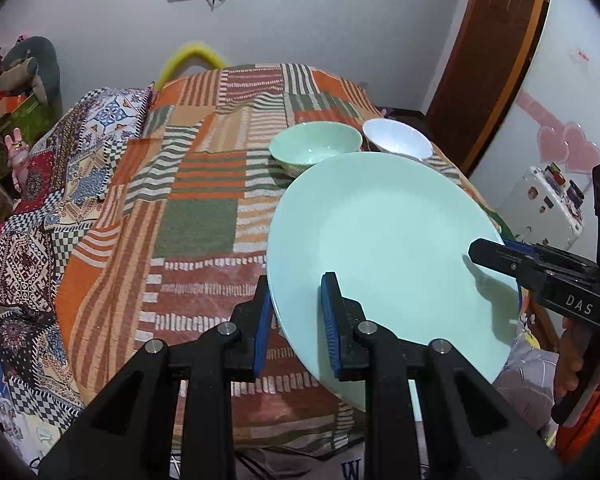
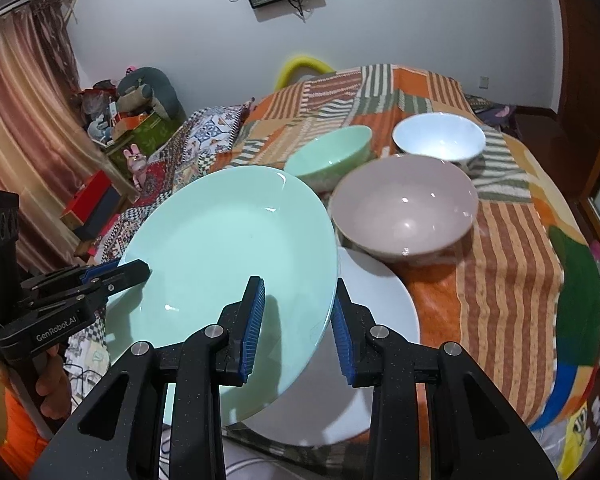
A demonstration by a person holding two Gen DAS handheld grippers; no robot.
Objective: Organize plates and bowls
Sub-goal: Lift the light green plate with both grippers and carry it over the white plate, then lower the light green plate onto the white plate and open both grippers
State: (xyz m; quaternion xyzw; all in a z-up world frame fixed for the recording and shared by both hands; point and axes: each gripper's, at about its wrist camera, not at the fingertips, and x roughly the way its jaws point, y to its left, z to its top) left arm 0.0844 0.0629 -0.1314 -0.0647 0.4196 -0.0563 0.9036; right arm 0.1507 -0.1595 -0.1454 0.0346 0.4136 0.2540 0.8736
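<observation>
Our left gripper [image 1: 296, 320] sits closest to the lens, its jaws clamped on the near-left rim of the mint plate [image 1: 388, 248], one blue pad on top and one beneath. Our right gripper [image 2: 296, 320] pinches the opposite rim in the same way, and each shows in the other's view biting the plate's edge. Largest of all is the bed [image 1: 204, 216], covered by a striped patchwork blanket in orange, green and brown, and we hold the plate tilted above its near edge. In the right view a white plate [image 2: 384, 312] lies flat on the blanket, partly under the mint one. Just beyond it sits a pinkish-grey bowl [image 2: 404, 208], its near side touching or overlapping the white plate's far rim. Farther back stand a mint bowl [image 1: 316, 146] and a white bowl [image 1: 398, 140], side by side and close together. We cannot tell whether the two touch. A hand [image 2: 50, 384] in an orange sleeve grips the left handle.
</observation>
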